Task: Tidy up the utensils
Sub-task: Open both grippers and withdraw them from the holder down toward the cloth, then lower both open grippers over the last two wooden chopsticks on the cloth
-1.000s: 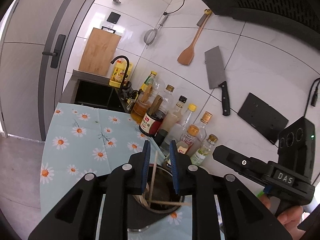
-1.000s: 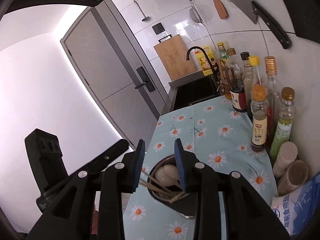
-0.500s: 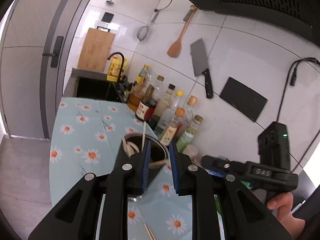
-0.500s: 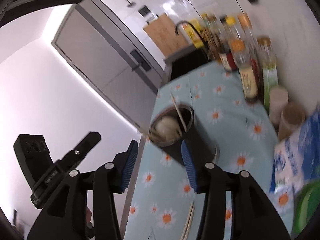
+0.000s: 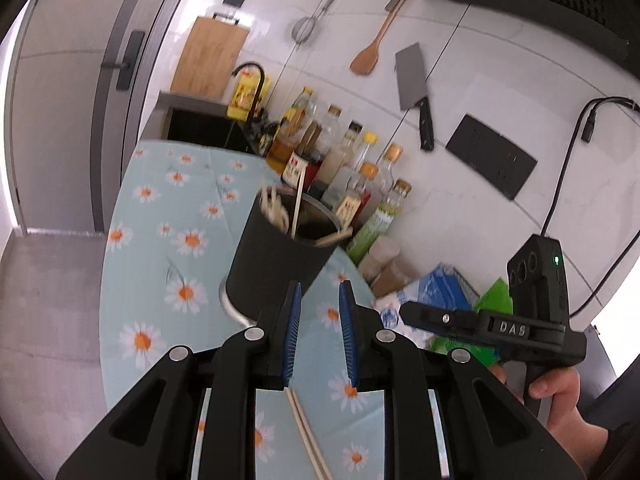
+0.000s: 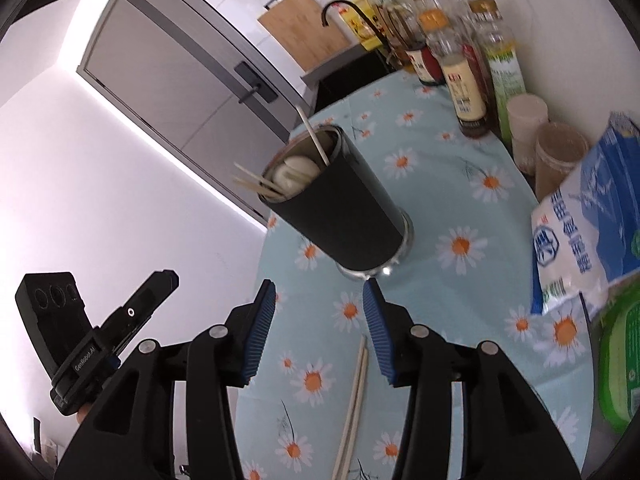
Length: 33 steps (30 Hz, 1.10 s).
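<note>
Bench point(image 6: 472, 200) under its daisy-print cloth carries the black cylindrical holder point(image 6: 344, 208), which stands ahead of both your grippers with pale chopsticks and a white spoon poking from its steel rim. Your right gripper point(image 6: 320, 328) angles downward, its blue ribbed fingers point(image 6: 260, 332) parted moderately and empty. Your left gripper point(image 5: 319, 336) tilts down too, fingers point(image 5: 291, 336) set narrower, a clear gap between them, gripping nothing. A loose pair of chopsticks point(image 6: 354, 396) lies flat on the cloth just beneath both sets of fingers, untouched.
</note>
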Tool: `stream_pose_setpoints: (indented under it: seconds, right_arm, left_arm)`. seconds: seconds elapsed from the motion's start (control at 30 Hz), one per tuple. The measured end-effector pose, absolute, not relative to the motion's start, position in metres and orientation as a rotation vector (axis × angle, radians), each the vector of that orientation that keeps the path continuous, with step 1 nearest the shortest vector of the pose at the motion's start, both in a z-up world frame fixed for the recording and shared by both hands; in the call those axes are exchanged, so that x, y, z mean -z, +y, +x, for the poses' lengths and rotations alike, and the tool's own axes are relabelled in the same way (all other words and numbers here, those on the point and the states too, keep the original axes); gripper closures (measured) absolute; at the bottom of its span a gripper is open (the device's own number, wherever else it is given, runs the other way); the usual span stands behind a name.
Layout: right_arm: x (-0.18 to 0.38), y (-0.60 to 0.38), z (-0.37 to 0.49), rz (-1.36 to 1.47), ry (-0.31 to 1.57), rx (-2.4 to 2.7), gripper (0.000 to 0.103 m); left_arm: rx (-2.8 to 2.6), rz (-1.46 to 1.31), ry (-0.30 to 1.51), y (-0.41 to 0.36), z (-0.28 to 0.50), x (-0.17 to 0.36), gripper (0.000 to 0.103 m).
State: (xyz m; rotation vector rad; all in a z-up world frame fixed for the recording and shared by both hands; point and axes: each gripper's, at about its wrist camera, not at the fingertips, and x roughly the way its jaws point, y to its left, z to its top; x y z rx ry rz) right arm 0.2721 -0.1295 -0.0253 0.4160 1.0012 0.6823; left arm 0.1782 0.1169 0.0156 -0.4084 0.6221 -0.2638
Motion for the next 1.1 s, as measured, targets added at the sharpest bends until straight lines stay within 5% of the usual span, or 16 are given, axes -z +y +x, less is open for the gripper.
stream_pose_setpoints:
  seconds: [0.07, 0.7, 1.1]
  right_arm:
    - [0.032, -0.128, 0.269, 0.398, 1.024, -0.675, 0.057]
    - [0.132, -0.083, 0.258, 0.279, 1.517, -0.571, 0.057]
    - [0.155, -0.043, 0.250, 0.092, 1.646, -0.501, 0.079]
  left_arm:
    - [0.261, -0.410, 0.657, 0.116, 0.174, -0.005, 0.077]
    - [0.245, -0.524, 0.835, 0.114, 0.140, 0.077, 0.076]
    - [0.185, -0.578, 0.919, 0.128, 0.125, 0.116, 0.076]
